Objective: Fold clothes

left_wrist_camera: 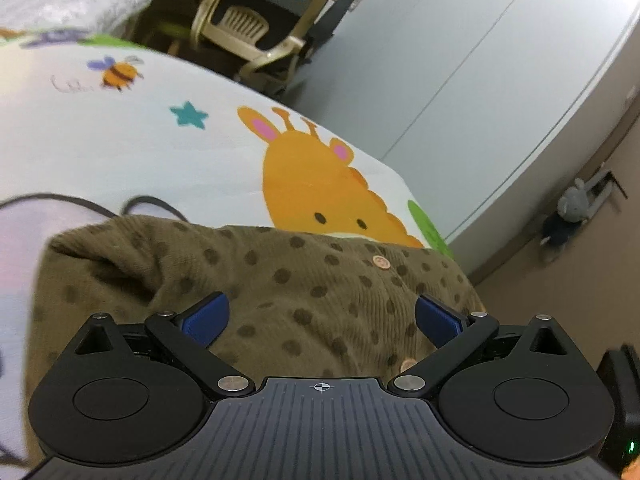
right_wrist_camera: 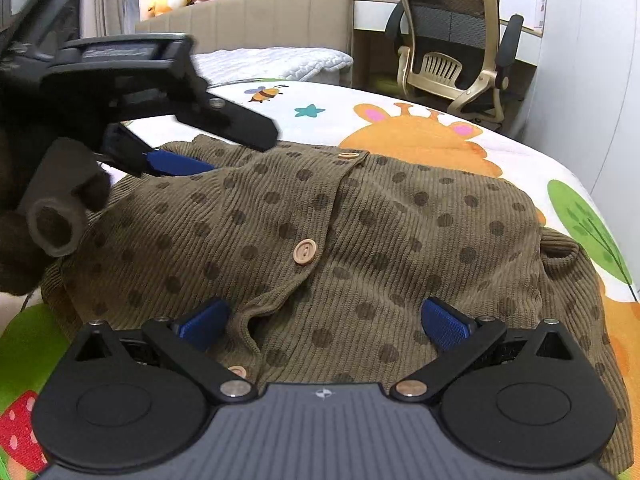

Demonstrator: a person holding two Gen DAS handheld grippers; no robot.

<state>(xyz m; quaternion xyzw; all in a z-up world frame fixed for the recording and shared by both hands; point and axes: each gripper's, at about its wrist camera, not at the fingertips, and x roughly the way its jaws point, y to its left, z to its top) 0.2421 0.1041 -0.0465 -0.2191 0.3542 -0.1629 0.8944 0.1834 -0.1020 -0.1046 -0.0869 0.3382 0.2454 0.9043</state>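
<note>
The left tongs point(left_wrist_camera: 322, 320) hang wide open over the olive dotted cardigan point(right_wrist_camera: 360, 216), gripping nothing. The cardigan lies buttoned and rumpled on the cartoon-print bed point(right_wrist_camera: 520, 160). The right tongs point(right_wrist_camera: 324, 322) gape open above its near hem, empty.

I see an olive-brown ribbed cardigan point(right_wrist_camera: 360, 220) dotted with darker brown spots and fastened with pale wooden buttons point(right_wrist_camera: 304, 252). It lies on a white sheet point(left_wrist_camera: 120, 140) printed with an orange giraffe point(left_wrist_camera: 320, 184) with pink ears, a teal star point(left_wrist_camera: 189, 115), a striped orange bee point(left_wrist_camera: 118, 73) and green leaves point(right_wrist_camera: 588, 228). My grippers are black with blue pads point(right_wrist_camera: 444, 326), and the chair point(right_wrist_camera: 452, 44) is beige with black mesh.
</note>
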